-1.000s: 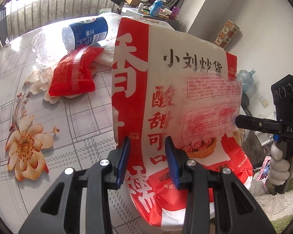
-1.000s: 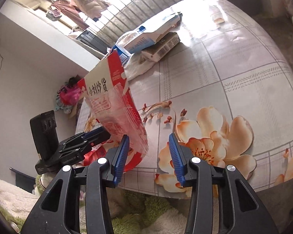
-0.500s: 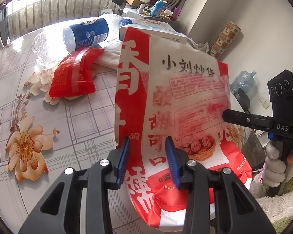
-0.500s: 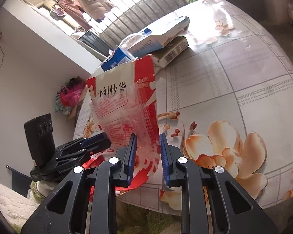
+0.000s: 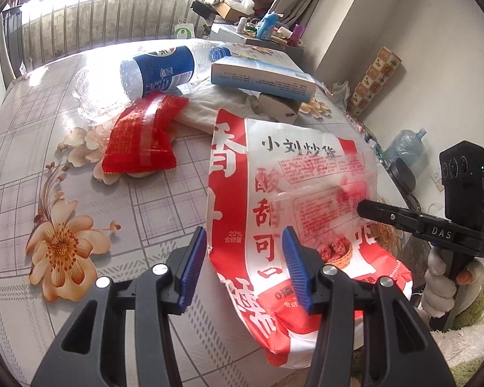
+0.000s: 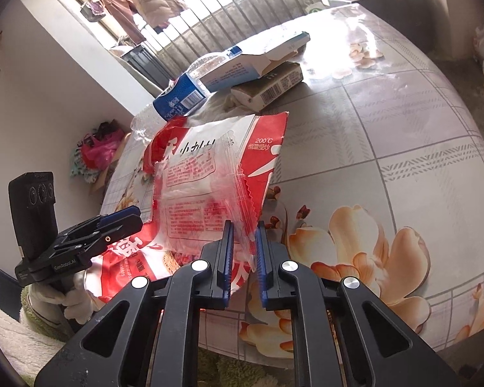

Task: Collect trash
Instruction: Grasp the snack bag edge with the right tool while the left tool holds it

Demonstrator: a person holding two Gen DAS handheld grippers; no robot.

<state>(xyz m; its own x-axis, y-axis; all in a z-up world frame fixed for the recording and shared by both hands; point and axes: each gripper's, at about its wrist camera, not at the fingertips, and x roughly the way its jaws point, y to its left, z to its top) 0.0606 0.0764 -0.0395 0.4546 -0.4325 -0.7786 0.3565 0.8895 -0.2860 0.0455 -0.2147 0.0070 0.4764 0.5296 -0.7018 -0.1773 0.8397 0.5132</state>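
Closing on a clear wrapper's edge at the frame's lower centre, the right claw (image 6: pixel 243 251) pinched it against the big red snack bag (image 5: pixel 293 200). The left claw (image 5: pixel 245 267) was opening around that bag, pads off it. A bottle (image 5: pixel 158 71), red packet (image 5: pixel 142 138) and boxes (image 5: pixel 261 79) remained on the bench (image 5: pixel 32 148), uncollected. Both claws pointed steeply downward.

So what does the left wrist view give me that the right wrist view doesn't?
Left wrist only: the small red packet lying flat on the table, and the left gripper opening astride the big red-and-white bag.
Right wrist only: the right gripper closing on the bag's clear edge.
Both: the bag, blue-labelled bottle, blue-and-white box.
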